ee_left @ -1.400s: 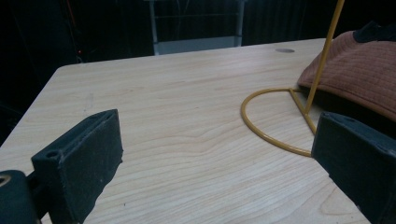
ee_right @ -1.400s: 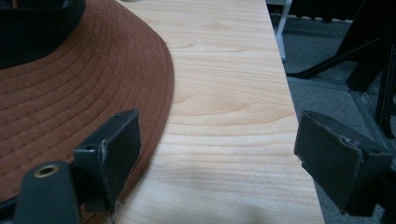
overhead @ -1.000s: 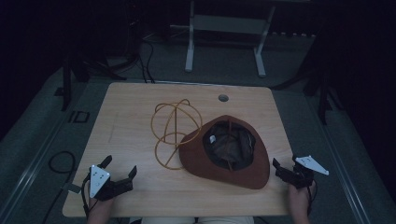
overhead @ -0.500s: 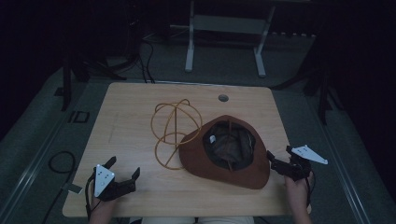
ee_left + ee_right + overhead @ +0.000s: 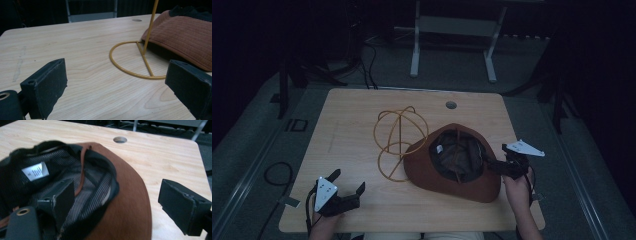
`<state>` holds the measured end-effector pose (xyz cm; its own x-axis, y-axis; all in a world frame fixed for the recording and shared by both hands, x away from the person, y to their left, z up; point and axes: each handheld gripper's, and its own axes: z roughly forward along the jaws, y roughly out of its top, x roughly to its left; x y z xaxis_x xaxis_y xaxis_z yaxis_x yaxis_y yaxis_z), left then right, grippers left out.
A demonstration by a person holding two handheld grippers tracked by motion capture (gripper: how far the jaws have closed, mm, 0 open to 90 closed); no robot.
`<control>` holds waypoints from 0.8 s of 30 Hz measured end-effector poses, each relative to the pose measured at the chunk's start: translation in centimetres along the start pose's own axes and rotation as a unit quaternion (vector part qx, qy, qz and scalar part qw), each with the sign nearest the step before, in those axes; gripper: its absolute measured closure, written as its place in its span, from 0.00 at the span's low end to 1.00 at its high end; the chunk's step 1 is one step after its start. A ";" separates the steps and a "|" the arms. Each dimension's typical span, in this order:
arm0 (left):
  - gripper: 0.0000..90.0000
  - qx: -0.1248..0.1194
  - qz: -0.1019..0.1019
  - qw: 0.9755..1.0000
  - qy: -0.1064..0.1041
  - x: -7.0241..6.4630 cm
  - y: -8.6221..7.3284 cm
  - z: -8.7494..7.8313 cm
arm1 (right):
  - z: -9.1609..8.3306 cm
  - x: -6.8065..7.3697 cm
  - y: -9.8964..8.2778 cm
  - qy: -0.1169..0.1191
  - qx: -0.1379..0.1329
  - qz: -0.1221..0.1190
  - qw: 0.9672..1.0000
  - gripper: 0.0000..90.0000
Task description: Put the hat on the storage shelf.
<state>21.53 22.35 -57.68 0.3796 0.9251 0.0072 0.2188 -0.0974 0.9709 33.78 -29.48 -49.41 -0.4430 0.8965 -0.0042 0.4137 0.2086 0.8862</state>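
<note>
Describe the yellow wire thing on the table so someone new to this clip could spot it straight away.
Start at the light wooden table and find the brown hat lying crown-down right of centre. Just left of it stands the wire hat stand: thin yellow loops rising from a flat ring base. It is the one see-through frame, not solid like the hat.

Table (image 5: 362,110): a light wood-grain top with rounded corners is seen, and a round cable hole (image 5: 451,105) is set near its far edge.
Floor (image 5: 257,145): grey carpet is laid around the table; a black cable loop (image 5: 276,172) lies on it at the left.
Far furniture: a pale metal frame with two legs (image 5: 452,30) is stood beyond the table.
Light: the room is kept dim, and the surroundings are lost in darkness.
</note>
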 end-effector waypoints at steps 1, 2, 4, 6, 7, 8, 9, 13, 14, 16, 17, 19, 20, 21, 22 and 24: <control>0.05 0.001 0.002 1.000 -0.001 0.0 0.0 0.0 | 0.2 0.1 0.2 0.000 -0.001 -0.001 1.000 0.15; 0.05 0.003 0.003 1.000 -0.001 -0.1 0.0 0.0 | 0.4 0.2 0.6 -0.001 0.002 -0.002 1.000 0.15; 0.05 0.004 0.002 1.000 -0.002 -0.2 0.1 0.0 | 0.9 0.4 1.3 0.005 -0.002 -0.005 1.000 0.15; 0.05 0.004 0.000 1.000 -0.004 -0.2 0.1 -0.1 | 1.3 0.6 2.0 0.002 0.000 -0.007 1.000 0.14; 0.05 0.006 -0.001 1.000 -0.005 -0.1 0.1 -0.1 | 1.9 0.8 2.8 0.003 0.007 -0.010 1.000 0.14; 0.05 0.006 -0.001 1.000 -0.005 -0.1 0.1 -0.1 | 1.9 0.8 2.8 0.003 0.007 -0.010 1.000 0.14; 0.05 0.007 -0.002 1.000 -0.006 -0.1 0.1 0.0 | 2.6 1.2 3.3 0.002 0.011 -0.027 1.000 0.13; 0.05 0.010 -0.007 1.000 -0.005 0.1 0.1 -0.1 | 3.7 1.3 3.9 0.040 0.047 0.019 0.998 0.16; 0.05 0.009 -0.007 1.000 -0.004 0.1 0.1 -0.1 | 3.7 1.3 3.9 0.040 0.047 0.019 0.998 0.16; 0.05 0.007 -0.009 1.000 -0.006 0.1 0.1 -0.2 | 4.2 1.3 4.0 0.050 0.052 0.035 0.997 0.17; 0.05 0.007 -0.008 1.000 -0.006 0.1 0.1 -0.2 | 4.4 1.3 4.0 0.043 0.054 0.036 0.997 0.17; 0.05 0.008 -0.008 1.000 -0.008 0.1 0.1 -0.1 | 5.1 1.3 4.1 0.027 0.065 0.030 0.997 0.17; 0.05 0.009 -0.009 1.000 -0.009 0.1 0.1 -0.1 | 5.7 1.1 4.1 0.037 0.068 0.047 0.996 0.17; 0.05 0.009 -0.009 1.000 -0.009 0.1 0.1 -0.1 | 5.7 1.1 4.1 0.037 0.068 0.047 0.996 0.17; 0.05 0.009 -0.008 1.000 -0.010 0.1 0.1 -0.1 | 6.1 1.1 4.1 0.032 0.077 0.046 0.995 0.17; 0.05 0.009 -0.007 1.000 -0.011 0.1 0.1 -0.1 | 7.0 0.8 4.1 0.014 0.096 0.040 0.994 0.17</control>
<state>21.50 22.42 -57.59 0.3960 0.9182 -0.0126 0.2408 -0.0905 0.9664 40.69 -25.13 -49.03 -0.4223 0.9031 0.0782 0.5917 0.2093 0.7785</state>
